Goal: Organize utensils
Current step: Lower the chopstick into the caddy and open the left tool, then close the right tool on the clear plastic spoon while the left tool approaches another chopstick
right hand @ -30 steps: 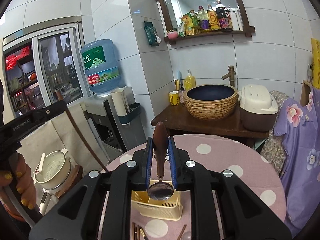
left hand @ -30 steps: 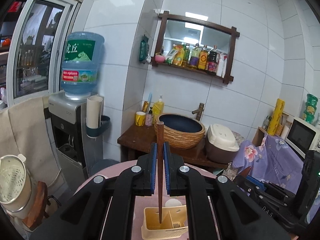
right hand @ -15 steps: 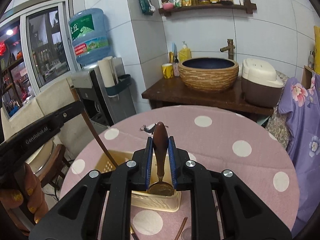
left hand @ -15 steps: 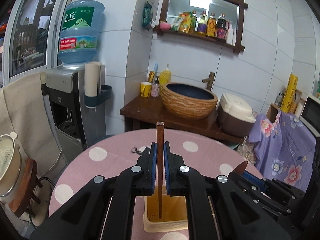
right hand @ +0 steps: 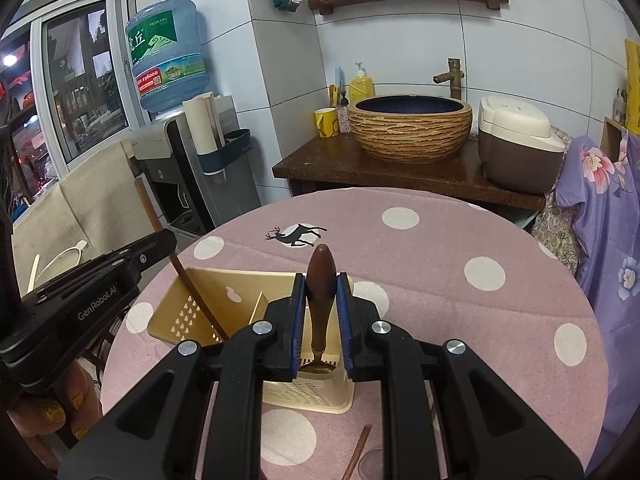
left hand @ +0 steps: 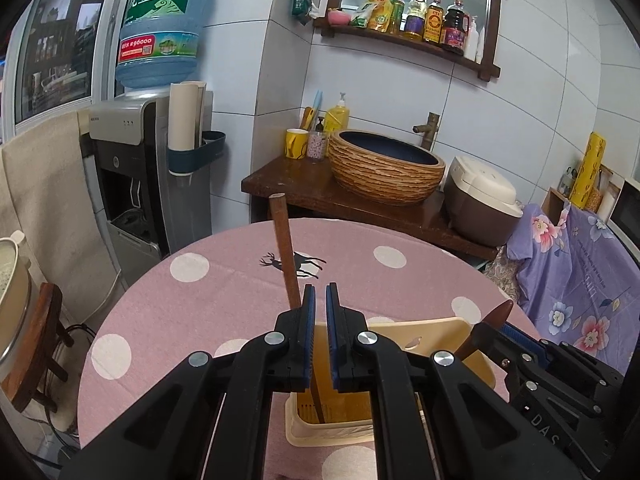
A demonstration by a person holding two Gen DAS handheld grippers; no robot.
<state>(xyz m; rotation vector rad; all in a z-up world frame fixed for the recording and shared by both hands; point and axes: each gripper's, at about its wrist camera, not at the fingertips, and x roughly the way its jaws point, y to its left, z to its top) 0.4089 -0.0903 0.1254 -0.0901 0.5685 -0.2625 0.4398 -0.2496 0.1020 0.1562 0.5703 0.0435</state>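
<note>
Wooden and dark, a chopstick (left hand: 284, 248) stands in a pale yellow plastic utensil basket (right hand: 208, 280) on a round table (right hand: 440, 240) covered in pink cloth with white dots. The left gripper (left hand: 320, 292) has its blue-padded jaws drawn almost together on the chopstick, which slants away to the left above the fingertips. Its lower end is down inside the basket's left compartment, against the perforated wall.

The right gripper (right hand: 320, 280) is clenched on the rounded brown handle of a spoon (right hand: 320, 312), held upright with the handle on top. The metal bowl of the spoon hangs inside the basket's right compartment, on the far side of the divider from the chopstick.

Another chopstick (right hand: 358, 452) lies loose on the cloth just in front of the basket. Seen from the right wrist, a hand (right hand: 52, 412) with glittered nails grips the left tool at the picture's lower left edge.
</note>
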